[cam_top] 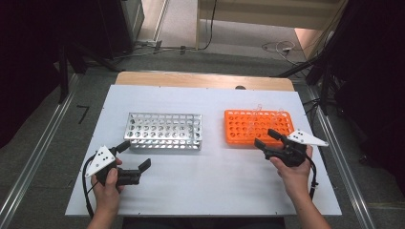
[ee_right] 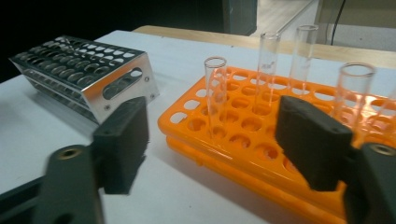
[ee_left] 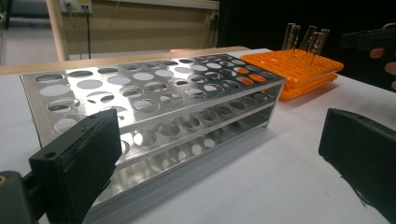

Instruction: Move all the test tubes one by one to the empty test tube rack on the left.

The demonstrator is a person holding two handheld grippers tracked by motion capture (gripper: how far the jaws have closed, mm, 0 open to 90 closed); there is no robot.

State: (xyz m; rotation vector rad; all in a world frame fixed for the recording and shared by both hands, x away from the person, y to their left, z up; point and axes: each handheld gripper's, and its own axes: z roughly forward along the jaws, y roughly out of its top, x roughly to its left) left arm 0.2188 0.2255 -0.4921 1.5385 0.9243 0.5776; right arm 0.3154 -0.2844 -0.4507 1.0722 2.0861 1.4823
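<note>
High view: white surface (cam_top: 200,191) over a wooden tabletop, grey floor and metal rails either side, dark curtains around, cables trailing at the back. Metal rack (cam_top: 164,131) left of centre, holes bare; orange rack (cam_top: 258,127) to its right, carrying a few clear tubes (cam_top: 259,110) near the far edge. Left gripper (cam_top: 135,157) parked near the metal rack's front left corner, jaws spread, nothing between them. Right gripper (cam_top: 264,137) just in front of the orange rack's near edge, jaws apart and bare. Left gripper view: metal rack (ee_left: 154,102) close ahead, orange rack (ee_left: 294,70) beyond with tubes (ee_left: 306,39) standing upright; own jaws wide, nothing in the gap. Right gripper view: orange rack (ee_right: 261,135) directly ahead, the nearest tube (ee_right: 215,95) upright in its hole, framed between the two jaws yet well beyond the pads; more tubes standing behind and to the right; metal rack (ee_right: 88,74) off to the left. Jaws partly closed but gripping nothing. Judged as the approach to pick a tube, presumably for moving to the metal rack. Next move called for: reaching further forward, straddling the nearest tube below its rim, closing gently, then lifting straight up to clear the hole.
</note>
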